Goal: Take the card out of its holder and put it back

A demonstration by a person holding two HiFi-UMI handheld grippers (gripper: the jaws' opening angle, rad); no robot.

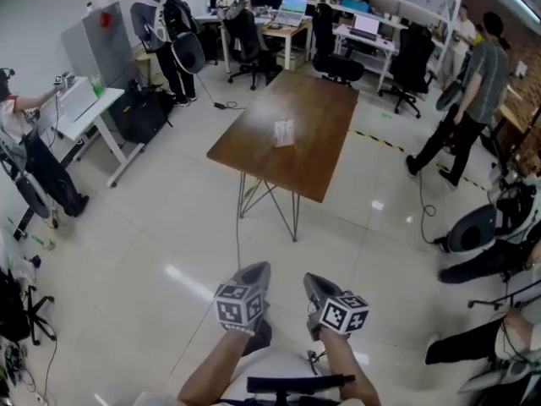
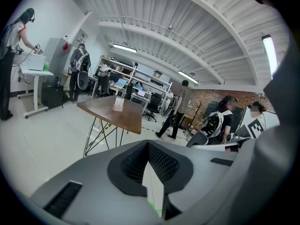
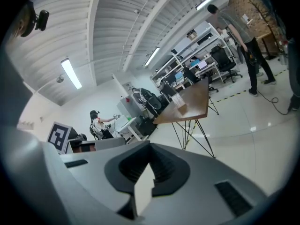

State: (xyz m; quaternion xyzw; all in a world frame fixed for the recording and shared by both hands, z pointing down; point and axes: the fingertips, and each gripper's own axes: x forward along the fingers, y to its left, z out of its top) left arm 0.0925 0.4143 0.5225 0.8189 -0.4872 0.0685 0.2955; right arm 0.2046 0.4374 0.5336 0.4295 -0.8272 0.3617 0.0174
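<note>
Both tongs clenched, empty: left gripper (image 1: 256, 271), right gripper (image 1: 313, 281), well short of table (image 1: 317, 172). Holder (image 1: 284, 133) sits mid-table, card too small to tell. Likely approach step; next: close in, open jaws.

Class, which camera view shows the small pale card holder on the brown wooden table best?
The head view: it looks down on the small pale card holder, which stands alone on the brown wooden table. The left gripper view and the right gripper view show it only tiny, low and side-on.
</note>
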